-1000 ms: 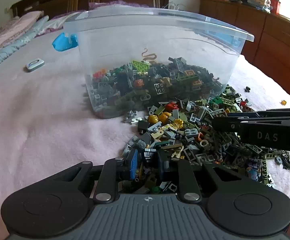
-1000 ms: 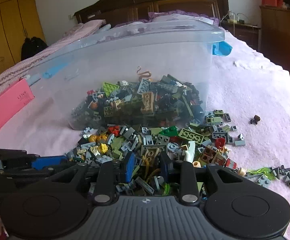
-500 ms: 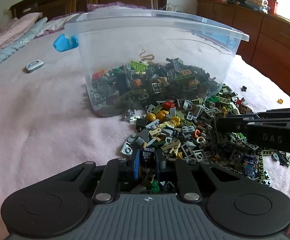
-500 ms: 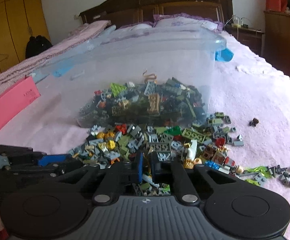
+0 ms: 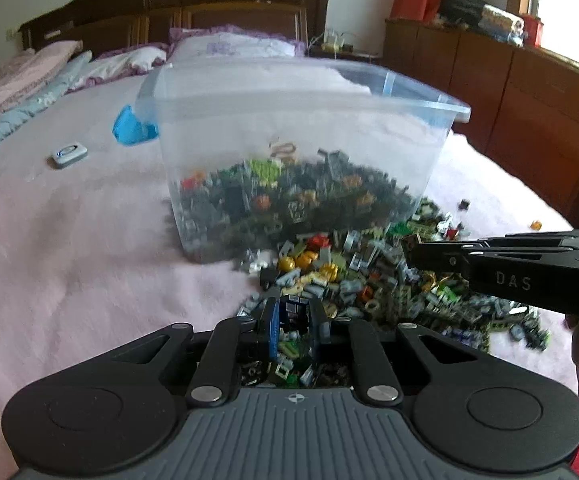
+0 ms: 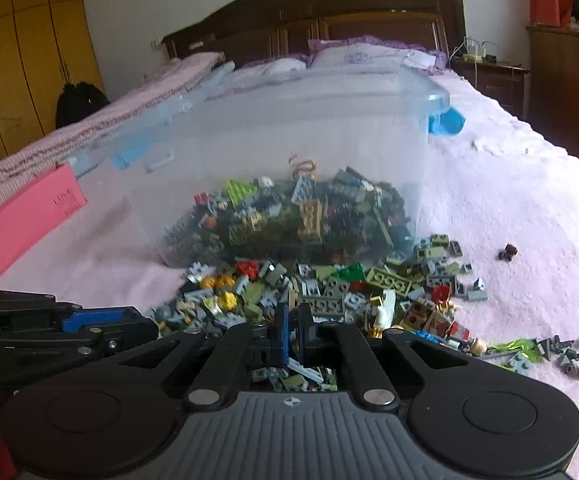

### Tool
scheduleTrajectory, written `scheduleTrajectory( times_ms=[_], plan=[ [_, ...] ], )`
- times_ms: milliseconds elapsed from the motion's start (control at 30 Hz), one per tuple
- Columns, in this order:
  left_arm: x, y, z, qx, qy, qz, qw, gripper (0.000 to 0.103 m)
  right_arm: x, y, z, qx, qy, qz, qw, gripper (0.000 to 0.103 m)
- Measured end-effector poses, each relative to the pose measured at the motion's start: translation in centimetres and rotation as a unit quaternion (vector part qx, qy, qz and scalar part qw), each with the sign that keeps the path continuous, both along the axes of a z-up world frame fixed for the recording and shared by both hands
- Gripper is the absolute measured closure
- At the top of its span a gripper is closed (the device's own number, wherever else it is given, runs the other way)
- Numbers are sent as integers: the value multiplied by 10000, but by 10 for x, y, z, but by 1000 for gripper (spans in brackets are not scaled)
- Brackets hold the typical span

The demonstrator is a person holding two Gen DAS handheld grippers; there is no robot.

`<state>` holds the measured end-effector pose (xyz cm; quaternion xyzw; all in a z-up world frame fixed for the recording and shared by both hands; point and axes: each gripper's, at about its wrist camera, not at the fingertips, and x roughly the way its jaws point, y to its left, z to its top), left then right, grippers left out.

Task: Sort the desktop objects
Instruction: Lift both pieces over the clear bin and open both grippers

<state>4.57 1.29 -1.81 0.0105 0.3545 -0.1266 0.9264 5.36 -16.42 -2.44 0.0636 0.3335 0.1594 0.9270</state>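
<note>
A clear plastic bin (image 6: 289, 128) stands on a pink bed (image 6: 509, 208), partly filled with small toy bricks. A large heap of loose bricks (image 6: 329, 292) lies spilled on the bed, touching the bin's near wall, so most of the sorting appears left to do. The left hand-held gripper (image 5: 294, 316) is clamped on a small dark piece just above the heap's near edge. The right hand-held gripper (image 6: 293, 330) has just been closing; its jaws are together, and whether they pinch a brick cannot be told.

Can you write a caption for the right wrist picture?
Right gripper shut above spilled toy bricks on a pink bed, clear bin behind.
</note>
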Motion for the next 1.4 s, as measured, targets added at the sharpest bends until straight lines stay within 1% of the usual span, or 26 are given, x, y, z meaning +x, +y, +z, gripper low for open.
scheduleTrajectory(
  times_ms=[133, 333, 533, 667, 833, 933, 1000, 1033, 1067, 1100, 1133, 1167, 1233, 1300, 1333, 1367, 1400],
  plan=[
    [-1, 1, 16, -164, -125, -75, 9998, 86, -9, -7, 19, 238, -160, 49, 9996, 98],
    [-2, -4, 38, -297, -379, -181, 9987, 86, -24, -11, 50, 261, -491, 211, 9982, 98],
    [-2, -8, 50, -265, -552, -261, 9978, 86, -28, -9, 63, 289, -600, 331, 9972, 98],
    [6, -5, 67, -378, -713, -360, 9961, 86, -25, -6, 75, 310, -689, 462, 9961, 98],
    [38, -6, 100, -260, -1149, -557, 9915, 86, -5, -3, 108, 284, -1100, 635, 9915, 98],
    [74, -12, 111, -280, -1136, -745, 9903, 84, 23, 1, 125, 234, -1234, 636, 9900, 98],
    [99, -17, 111, -226, -1023, -698, 9920, 83, 43, 5, 131, 124, -1217, 585, 9908, 98],
    [108, -20, 109, -167, -981, -620, 9931, 80, 54, 7, 133, 64, -1205, 554, 9911, 97],
    [116, -21, 107, -113, -910, -566, 9942, 74, 62, 8, 134, 24, -1174, 482, 9919, 97],
    [122, -21, 105, -81, -849, -521, 9950, 71, 70, 8, 134, -7, -1134, 391, 9928, 95],
    [125, -21, 103, -101, -829, -477, 9954, 66, 75, 7, 133, -39, -1108, 321, 9933, 92],
    [125, -19, 102, -153, -801, -451, 9957, 59, 78, 6, 132, -66, -1088, 276, 9937, 90],
    [119, -15, 102, -235, -824, -452, 9953, 50, 79, -1, 129, -27, -1044, 208, 9943, 85],
    [107, -12, 100, -137, -949, -437, 9944, 47, 74, -8, 127, -16, -1047, 182, 9943, 82],
    [100, -11, 100, -86, -1013, -429, 9939, 43, 71, -10, 126, -28, -1062, 180, 9942, 77],
    [91, -10, 98, -8, -1082, -425, 9932, 36, 65, -13, 125, -43, -1086, 181, 9939, 71],
    [82, -9, 96, 39, -1128, -429, 9927, 32, 59, -17, 122, -41, -1100, 173, 9938, 67]
  ],
)
